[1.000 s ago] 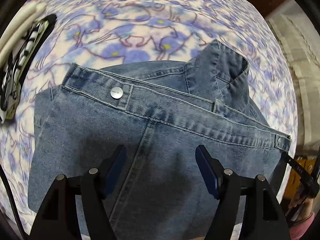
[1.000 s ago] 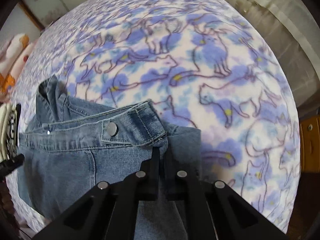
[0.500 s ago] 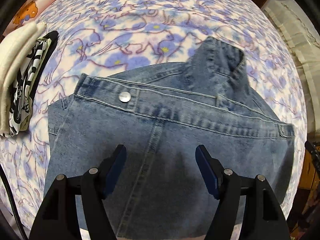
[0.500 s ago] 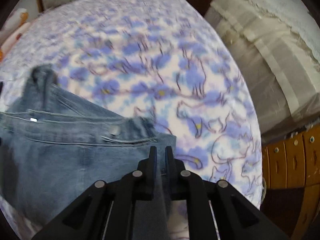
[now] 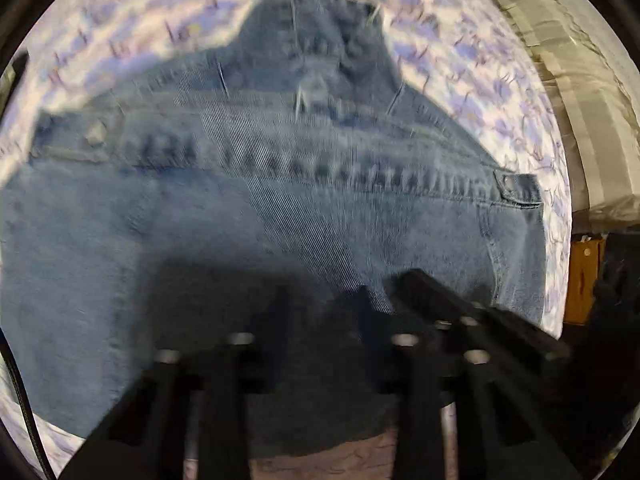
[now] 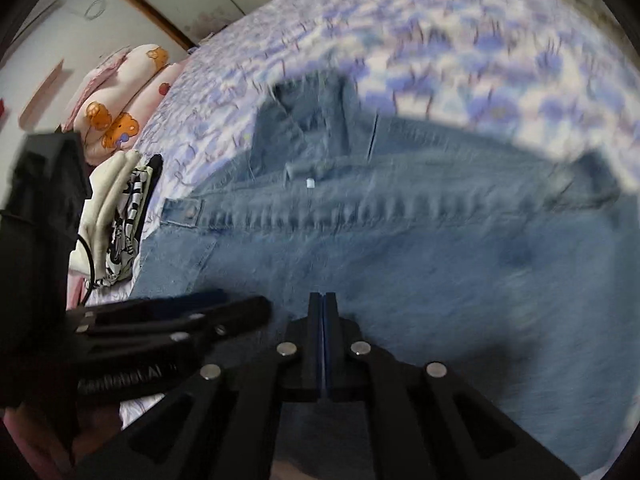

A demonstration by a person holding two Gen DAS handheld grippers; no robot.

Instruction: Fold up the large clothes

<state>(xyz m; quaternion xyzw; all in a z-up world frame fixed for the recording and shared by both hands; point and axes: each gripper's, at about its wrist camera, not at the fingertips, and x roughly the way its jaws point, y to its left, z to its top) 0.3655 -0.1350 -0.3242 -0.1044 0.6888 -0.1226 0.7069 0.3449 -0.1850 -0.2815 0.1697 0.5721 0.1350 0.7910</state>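
Lying flat on the cat-print bedspread (image 6: 500, 40), the denim garment (image 5: 280, 216) fills both views, waistband across the middle. Right gripper (image 6: 324, 308): jaws pressed together, empty, just above the denim. Left gripper (image 5: 320, 300): jaws closing over the denim; blur hides any contact. Folded clothes (image 6: 116, 216) sit far left.

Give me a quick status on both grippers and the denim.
Right gripper shut, nothing seen between the pads. Left gripper closing over the denim jacket, grip unclear. Jacket lies on the cat-print blanket. Folded clothes alongside, not blocking.
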